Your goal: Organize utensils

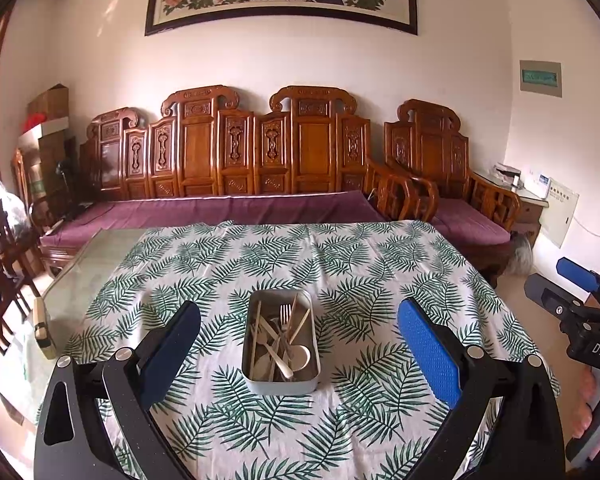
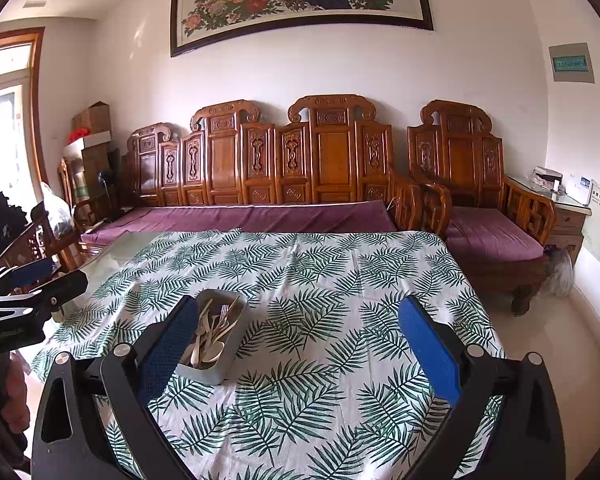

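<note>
Straight ahead of the left gripper (image 1: 300,344), framed between its two spread fingers, sits the metal tray (image 1: 247,354) on the leaf-print tablecloth (image 1: 340,264). Its long axis runs near to far, in line with that gripper's forward direction. Inside it lie the utensils (image 1: 278,338) in a loose, crossed pile: a fork (image 1: 285,316) with tines toward the far end, a pale spoon (image 1: 302,356) with its bowl toward the near right corner, and several slim pale sticks and handles running mostly lengthwise; which is which deeper in the pile is hard to tell. No utensil shows on the cloth outside the tray.

From the right gripper (image 2: 300,344) the tray (image 2: 232,344) lies off to the left, partly hidden behind its left finger, and its long axis slants toward the far right in that view. This gripper is spread wide too, and holds nothing; below it is bare cloth.

So the left gripper is the nearer and the better aligned of the two: the tray is centred on it, while the right would have to swing left to reach it.

Everything gathered in one tray fits two readings: a jumble waiting to be sorted out, or cutlery already collected into its container. The crossed handles lean toward the first, but the pictures do not settle it.
</note>
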### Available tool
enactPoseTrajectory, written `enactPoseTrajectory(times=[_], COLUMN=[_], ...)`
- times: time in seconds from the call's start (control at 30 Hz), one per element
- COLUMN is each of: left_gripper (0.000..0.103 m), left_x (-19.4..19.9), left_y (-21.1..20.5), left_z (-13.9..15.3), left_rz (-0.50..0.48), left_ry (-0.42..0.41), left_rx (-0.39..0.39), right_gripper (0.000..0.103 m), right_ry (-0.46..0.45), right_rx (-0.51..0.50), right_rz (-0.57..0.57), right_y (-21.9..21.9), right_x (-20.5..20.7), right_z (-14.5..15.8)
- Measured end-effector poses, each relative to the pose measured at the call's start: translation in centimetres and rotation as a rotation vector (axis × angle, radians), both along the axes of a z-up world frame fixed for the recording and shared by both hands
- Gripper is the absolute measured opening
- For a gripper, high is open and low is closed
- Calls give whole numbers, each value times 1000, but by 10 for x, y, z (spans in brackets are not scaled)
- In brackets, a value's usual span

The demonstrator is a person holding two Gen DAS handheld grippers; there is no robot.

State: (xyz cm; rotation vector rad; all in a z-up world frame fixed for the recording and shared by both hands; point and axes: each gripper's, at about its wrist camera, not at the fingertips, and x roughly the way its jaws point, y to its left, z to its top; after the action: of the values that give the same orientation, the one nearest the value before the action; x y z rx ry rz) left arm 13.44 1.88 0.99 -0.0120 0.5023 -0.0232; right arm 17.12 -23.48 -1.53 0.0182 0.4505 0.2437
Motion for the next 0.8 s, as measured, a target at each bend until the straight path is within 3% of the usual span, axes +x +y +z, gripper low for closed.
enactPoseTrajectory(times=[0.8], left_gripper=[95], left_x=[0], left_y=[2], left_z=[-2], left_rz=[1], left_ry=[-4], left_rx=[-6], right_gripper=[100], right_ry=[2], right_rx=[1], right_rz=[-4], right_y=[-1], right_x=[1], right_z=[-5])
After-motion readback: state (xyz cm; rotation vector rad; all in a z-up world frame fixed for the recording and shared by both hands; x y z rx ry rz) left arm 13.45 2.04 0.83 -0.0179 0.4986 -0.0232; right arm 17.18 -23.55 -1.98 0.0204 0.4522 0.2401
